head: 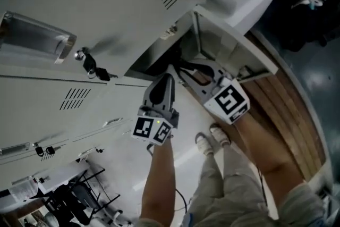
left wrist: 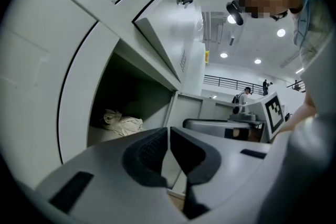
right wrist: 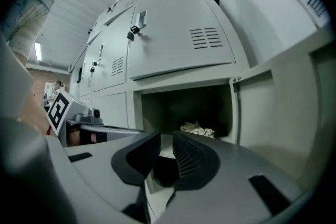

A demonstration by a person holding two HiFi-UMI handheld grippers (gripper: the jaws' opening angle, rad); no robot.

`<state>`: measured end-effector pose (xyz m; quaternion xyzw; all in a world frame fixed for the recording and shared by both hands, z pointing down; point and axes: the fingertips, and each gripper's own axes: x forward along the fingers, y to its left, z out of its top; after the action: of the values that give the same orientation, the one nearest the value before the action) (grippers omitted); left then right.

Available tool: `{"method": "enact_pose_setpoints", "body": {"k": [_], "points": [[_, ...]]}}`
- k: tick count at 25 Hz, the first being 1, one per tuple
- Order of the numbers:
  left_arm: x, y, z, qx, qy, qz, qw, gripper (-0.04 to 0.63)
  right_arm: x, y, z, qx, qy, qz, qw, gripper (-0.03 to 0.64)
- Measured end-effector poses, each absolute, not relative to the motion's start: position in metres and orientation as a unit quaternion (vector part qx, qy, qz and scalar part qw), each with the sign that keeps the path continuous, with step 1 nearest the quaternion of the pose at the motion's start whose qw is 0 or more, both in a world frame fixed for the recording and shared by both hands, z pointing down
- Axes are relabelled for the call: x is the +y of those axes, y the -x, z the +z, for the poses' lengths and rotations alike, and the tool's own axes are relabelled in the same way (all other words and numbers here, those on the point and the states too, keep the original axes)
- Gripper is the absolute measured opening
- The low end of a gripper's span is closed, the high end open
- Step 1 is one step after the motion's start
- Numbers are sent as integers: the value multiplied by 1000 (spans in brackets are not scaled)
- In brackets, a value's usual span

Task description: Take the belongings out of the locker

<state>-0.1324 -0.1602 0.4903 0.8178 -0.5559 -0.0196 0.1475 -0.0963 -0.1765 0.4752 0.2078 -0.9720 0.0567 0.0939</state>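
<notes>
Slightly parted, the right tool point(right wrist: 166, 137) faces crumpled cloth point(right wrist: 197, 129) inside open locker point(right wrist: 178, 105).

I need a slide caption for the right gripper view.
Right gripper, fingers slightly apart, faces the open locker holding a crumpled pale cloth.

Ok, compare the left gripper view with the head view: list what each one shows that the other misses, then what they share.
Only the left gripper view: a pale crumpled cloth lying inside the locker, and the left gripper seen close, jaws together with nothing between them. Only the head view: keys hanging in a neighbouring door's lock, and the person's shoes. Both: the open locker and the right gripper's marker cube.
</notes>
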Motion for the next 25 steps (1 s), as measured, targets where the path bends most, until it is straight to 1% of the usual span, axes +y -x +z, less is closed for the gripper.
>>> {"method": "enact_pose_setpoints", "body": {"k": [3,10,17,18,21,22,25], "points": [[-169,136,503,-569,-807,-31,156,5,-187,102,489,-971,-210,59,95,58],[-177,139,523,-576,-799,-36,170,5,-204,115,510,-969,-211,70,103,58],[-186,150,534,-589,-785,-48,186,5,-240,130,523,-959,-257,82,83,138],[-187,151,534,-590,-783,-51,187,5,-245,133,525,-957,-265,80,83,158],[-188,150,534,-587,-784,-57,191,5,-261,144,526,-951,-286,80,80,253],[-188,150,535,-586,-785,-57,193,5,-266,147,525,-949,-293,81,78,275],[-186,154,538,-587,-783,-58,196,5,-281,158,522,-944,-313,79,72,308]]}}
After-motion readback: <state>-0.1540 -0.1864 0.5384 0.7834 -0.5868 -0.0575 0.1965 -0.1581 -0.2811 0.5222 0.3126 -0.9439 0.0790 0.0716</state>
